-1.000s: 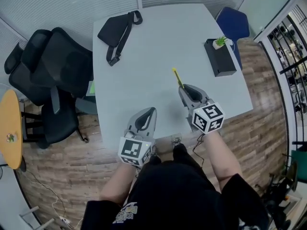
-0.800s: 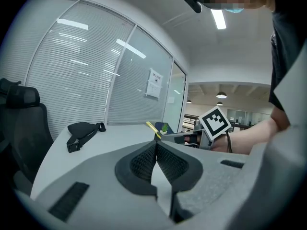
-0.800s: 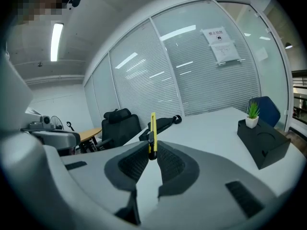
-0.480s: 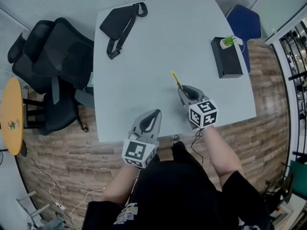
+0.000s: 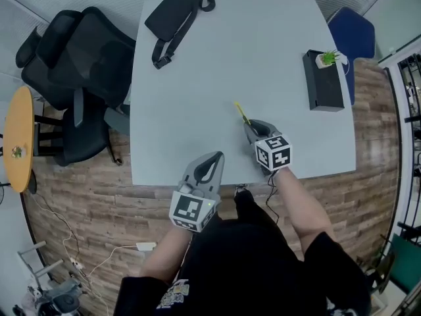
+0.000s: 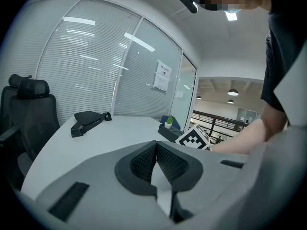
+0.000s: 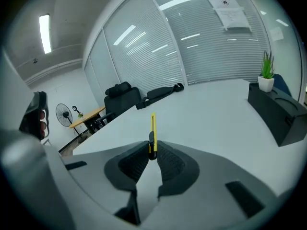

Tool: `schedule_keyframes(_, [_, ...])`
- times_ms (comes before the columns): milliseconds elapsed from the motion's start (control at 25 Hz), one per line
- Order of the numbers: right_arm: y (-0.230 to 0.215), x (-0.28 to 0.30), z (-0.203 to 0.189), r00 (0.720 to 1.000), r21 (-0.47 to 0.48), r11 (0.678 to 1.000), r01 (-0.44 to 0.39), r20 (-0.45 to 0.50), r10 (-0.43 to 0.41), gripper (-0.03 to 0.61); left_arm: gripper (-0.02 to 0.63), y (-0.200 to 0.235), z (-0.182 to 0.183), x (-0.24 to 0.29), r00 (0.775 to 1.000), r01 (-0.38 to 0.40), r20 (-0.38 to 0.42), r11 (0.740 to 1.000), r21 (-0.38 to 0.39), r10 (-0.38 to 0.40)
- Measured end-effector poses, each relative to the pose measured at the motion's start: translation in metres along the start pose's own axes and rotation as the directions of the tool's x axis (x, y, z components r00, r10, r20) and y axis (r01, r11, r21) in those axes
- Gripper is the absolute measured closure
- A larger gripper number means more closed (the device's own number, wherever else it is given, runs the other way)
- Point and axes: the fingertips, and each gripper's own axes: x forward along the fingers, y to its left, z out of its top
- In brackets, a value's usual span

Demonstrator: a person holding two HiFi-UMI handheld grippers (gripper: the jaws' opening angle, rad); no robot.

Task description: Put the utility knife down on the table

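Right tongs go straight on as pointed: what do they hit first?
Probably the table top. The right tongs tilt downward, shut on the utility knife, whose yellow tip leads out over that surface. The black bag lies roughly further along that line; depth is hard to judge.

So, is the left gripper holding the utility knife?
No, the left gripper is shut and empty; the right gripper clamps the utility knife.
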Motion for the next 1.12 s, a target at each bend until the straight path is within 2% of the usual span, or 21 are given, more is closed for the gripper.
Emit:
schedule_keyframes(280, [-0.008,0.023,-0.028,0.994,-0.005,1.000,-0.002,-0.112,0.001,0.521,0.607,0.008,-0.006,0.002,0.999,-0.041,-0.011,0.999,-0.021,0.041])
schedule_keyframes(720, [-0.010,0.044,-0.047,0.970,-0.033,0.999,0.001,-0.242,-0.009,0.520,0.609,0.024,-0.007,0.007,0.997,-0.072,-0.008,0.996,-0.049,0.072])
schedule_keyframes(1120, [-0.012,0.048,-0.054,0.957,-0.052,0.999,0.014,-0.288,-0.028,0.520,0.609,0.026,-0.007,0.010,0.997,-0.072,-0.012,0.996,-0.051,0.071])
